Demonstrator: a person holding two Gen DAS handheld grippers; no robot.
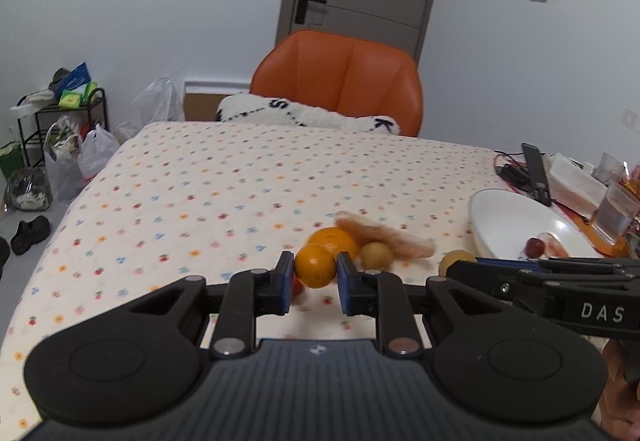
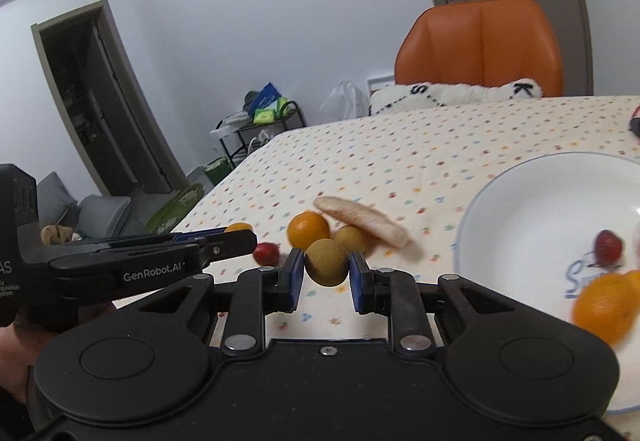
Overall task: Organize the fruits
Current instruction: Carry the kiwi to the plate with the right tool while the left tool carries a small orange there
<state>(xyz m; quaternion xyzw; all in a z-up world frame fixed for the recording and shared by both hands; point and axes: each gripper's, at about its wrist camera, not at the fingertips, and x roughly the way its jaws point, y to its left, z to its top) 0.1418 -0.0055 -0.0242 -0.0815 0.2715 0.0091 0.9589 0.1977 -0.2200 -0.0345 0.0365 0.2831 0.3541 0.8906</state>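
My left claw (image 1: pixel 315 283) is closed on a small orange (image 1: pixel 315 265), its blue pads pressing the fruit from either side above the dotted tabletop (image 1: pixel 240 177). Just behind it sit a bigger orange (image 1: pixel 334 239) and a yellow-brown round fruit (image 1: pixel 376 255), with a pale, flat, elongated piece (image 1: pixel 386 235) leaning over them; it is too blurred for me to name. A small red fruit (image 2: pixel 266 253) lies on the cloth near the left claw's tip.

My right claw (image 2: pixel 326 277) grips a brownish-green round fruit (image 2: pixel 327 261) between its pads, also over the tabletop, just in front of that same cluster. To its right stands the white bowl (image 2: pixel 520 201), holding a red fruit (image 2: pixel 608 245) and an orange (image 2: pixel 606 307), blurred at the near edge.

The two claws sit close together, side by side, each showing in the other's view. An orange chair (image 1: pixel 340 81) stands at the far edge of the tabletop.
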